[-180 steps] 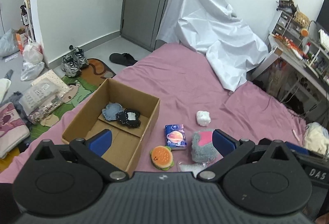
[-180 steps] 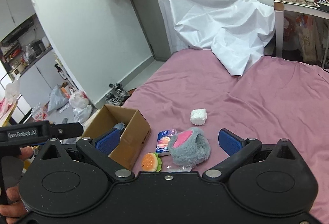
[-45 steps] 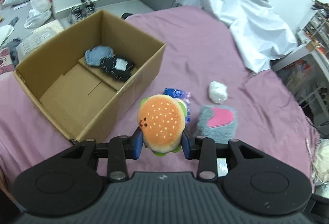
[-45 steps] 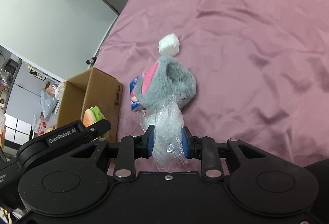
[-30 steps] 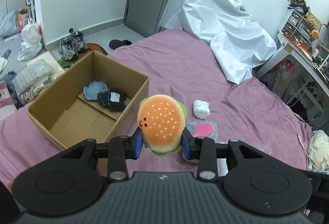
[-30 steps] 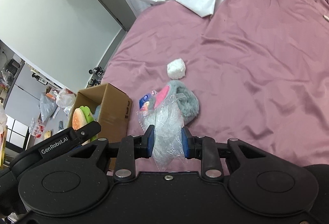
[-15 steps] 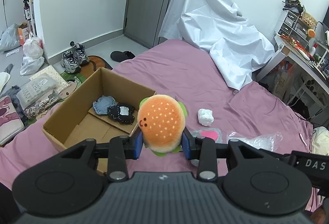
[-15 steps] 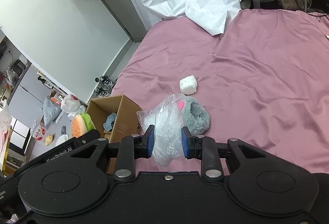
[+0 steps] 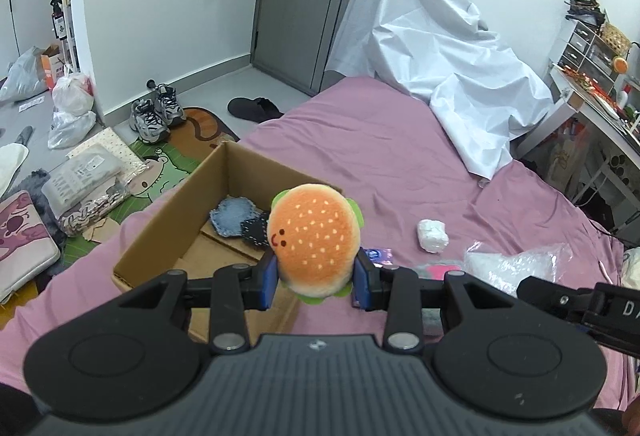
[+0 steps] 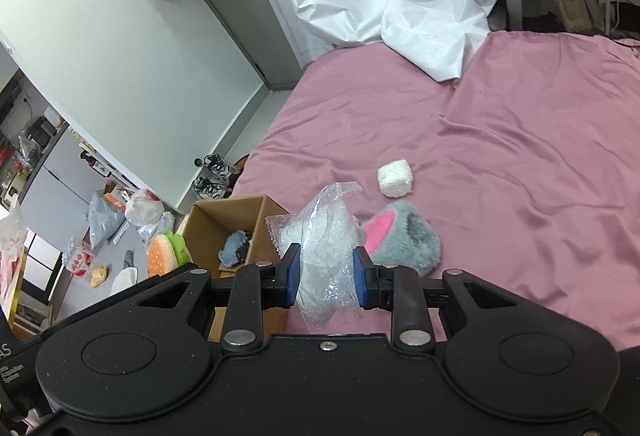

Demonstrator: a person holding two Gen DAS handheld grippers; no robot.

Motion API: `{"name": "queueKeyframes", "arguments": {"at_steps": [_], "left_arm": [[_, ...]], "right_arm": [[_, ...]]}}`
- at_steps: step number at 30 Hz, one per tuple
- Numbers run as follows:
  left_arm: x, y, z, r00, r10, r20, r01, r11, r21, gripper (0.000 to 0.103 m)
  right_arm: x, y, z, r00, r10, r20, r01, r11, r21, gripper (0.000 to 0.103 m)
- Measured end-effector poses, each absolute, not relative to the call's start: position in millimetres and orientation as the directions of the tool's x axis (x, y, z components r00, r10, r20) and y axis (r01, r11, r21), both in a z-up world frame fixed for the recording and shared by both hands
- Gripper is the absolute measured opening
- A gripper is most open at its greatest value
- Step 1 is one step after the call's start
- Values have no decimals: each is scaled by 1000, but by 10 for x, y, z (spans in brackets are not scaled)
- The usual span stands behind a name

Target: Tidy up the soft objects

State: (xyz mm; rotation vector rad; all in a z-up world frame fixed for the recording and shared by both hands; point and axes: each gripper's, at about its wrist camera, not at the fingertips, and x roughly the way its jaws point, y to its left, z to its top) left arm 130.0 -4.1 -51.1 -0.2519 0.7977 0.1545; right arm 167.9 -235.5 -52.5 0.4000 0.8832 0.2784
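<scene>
My left gripper [image 9: 315, 284] is shut on a plush hamburger [image 9: 314, 238] and holds it above the near right corner of an open cardboard box [image 9: 168, 236]. The box holds denim patches [image 9: 232, 215]. My right gripper [image 10: 326, 282] is shut on a clear plastic bag [image 10: 326, 248], lifted over the pink bedsheet [image 10: 520, 155]. A grey and pink fluffy toy [image 10: 400, 240], a white soft lump [image 10: 394, 177] and a blue packet [image 9: 378, 255] lie on the sheet. The hamburger also shows in the right wrist view [image 10: 162, 256].
A crumpled white sheet [image 9: 432, 75] covers the far end of the bed. Shoes [image 9: 156, 111], bags and a floor mat [image 9: 160, 163] lie on the floor left of the bed. A cluttered desk [image 9: 592, 99] stands at the right.
Both grippers have risen and pulled back from the bed, each still holding its item. The box and the loose items look farther away.
</scene>
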Motion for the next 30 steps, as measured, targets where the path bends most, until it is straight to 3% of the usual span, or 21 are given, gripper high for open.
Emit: {"name": "queueKeyframes", "arguments": {"at_steps": [30], "left_arm": [[1499,1022,-1008,628,31,-777,-389,878,-280,38]], "right_arm": [[2026,-1306,-875,548,390,-740,-115,911,395,27]]}}
